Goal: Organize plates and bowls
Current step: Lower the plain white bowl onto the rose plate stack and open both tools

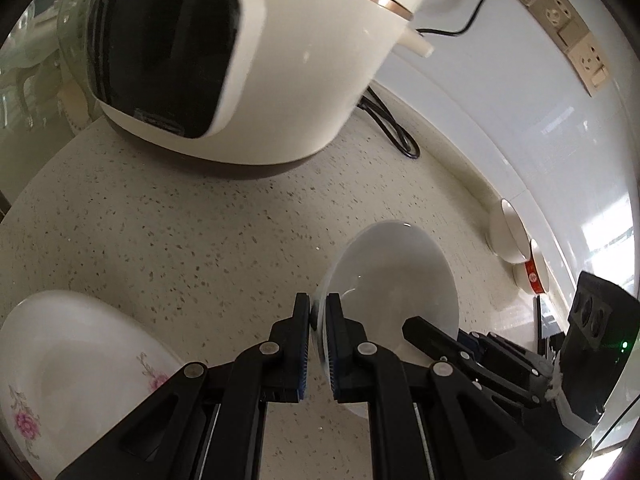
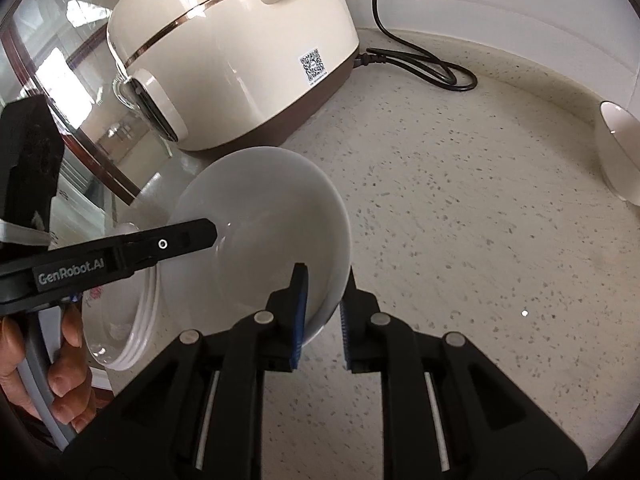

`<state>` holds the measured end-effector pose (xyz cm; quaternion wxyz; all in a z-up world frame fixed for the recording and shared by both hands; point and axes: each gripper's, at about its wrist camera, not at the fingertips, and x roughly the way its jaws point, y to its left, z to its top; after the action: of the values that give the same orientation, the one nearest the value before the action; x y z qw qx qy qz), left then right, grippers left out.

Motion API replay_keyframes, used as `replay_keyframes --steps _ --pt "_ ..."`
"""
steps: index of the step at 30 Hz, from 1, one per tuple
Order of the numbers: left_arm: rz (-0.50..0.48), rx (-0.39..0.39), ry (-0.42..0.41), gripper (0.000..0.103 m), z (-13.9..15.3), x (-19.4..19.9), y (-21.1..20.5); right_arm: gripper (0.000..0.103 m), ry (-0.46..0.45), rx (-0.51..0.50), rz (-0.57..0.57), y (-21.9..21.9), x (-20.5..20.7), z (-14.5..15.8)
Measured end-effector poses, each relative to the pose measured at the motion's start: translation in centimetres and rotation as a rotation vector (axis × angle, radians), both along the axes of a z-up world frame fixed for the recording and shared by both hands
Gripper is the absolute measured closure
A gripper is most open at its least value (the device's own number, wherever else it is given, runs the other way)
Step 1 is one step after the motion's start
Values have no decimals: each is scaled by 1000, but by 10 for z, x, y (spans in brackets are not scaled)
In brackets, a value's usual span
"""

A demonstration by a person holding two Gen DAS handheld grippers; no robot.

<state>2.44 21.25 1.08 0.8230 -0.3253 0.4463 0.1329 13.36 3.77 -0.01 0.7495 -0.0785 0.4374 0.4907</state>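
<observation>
Mid-handover, by the look of it: one plain white bowl (image 1: 390, 280) carried tilted above the speckled table (image 1: 160, 220), rim gripped from two sides. Left claw (image 1: 318, 320) clamped tight on the near-left rim, pads pressed flat against the porcelain. Right claw (image 2: 323, 308) straddling the opposite rim, its pads slightly apart and seemingly loosening, one pad inside the bowl, the other outside with a sliver of gap. Below and to the near left, a stack of floral plates (image 1: 80, 360) close to the table edge, partly under the bowl in the right wrist view. Far left, a cream rice cooker (image 1: 240, 60) with its cord (image 1: 396, 128) trailing along the wall. Far right against the wall, two more small bowls (image 1: 508, 232), one with a red band.

Likely step: passing the bowl wholly to the left claw, for setting down with the other dishes. Next move probably calls for drawing the right claw clear of the rim without dragging it, then levelling the bowl before lowering. Risk: a single-sided rim grip on smooth porcelain could swing or slip.
</observation>
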Motion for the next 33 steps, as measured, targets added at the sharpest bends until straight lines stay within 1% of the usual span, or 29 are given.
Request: replay_keyframes --steps 5,7,10,17,20,21,22,23,24,25,30,33 --pt "26 -33 1 95 -4 -1 9 83 12 35 4 3 2 -2" --pt "33 -53 -3 95 -7 -2 13 79 15 45 6 3 2 -3" --pt "37 -54 -4 95 -6 -3 13 77 5 47 6 5 1 -3" --pt "55 -83 6 92 -11 3 17 74 -3 63 1 5 3 -4" --pt "51 -79 10 92 -13 6 16 69 -7 67 -8 4 5 -4" --pt "53 -81 12 90 -13 7 17 65 -8 71 -12 3 5 -4" --pt "55 -84 11 85 -14 9 17 62 -8 77 -16 2 6 -4" --pt "55 -86 9 81 -14 10 17 62 -12 76 -23 2 6 -4" --pt "57 -85 7 71 -14 10 17 60 -20 72 -29 1 7 -4" --pt "58 -83 1 66 -13 9 17 59 -24 71 -31 1 7 -4" --pt "62 -66 -3 65 -9 10 18 59 -26 73 -37 0 8 -5" --pt "74 -39 -16 64 -3 4 17 59 -55 68 -55 -2 9 -2"
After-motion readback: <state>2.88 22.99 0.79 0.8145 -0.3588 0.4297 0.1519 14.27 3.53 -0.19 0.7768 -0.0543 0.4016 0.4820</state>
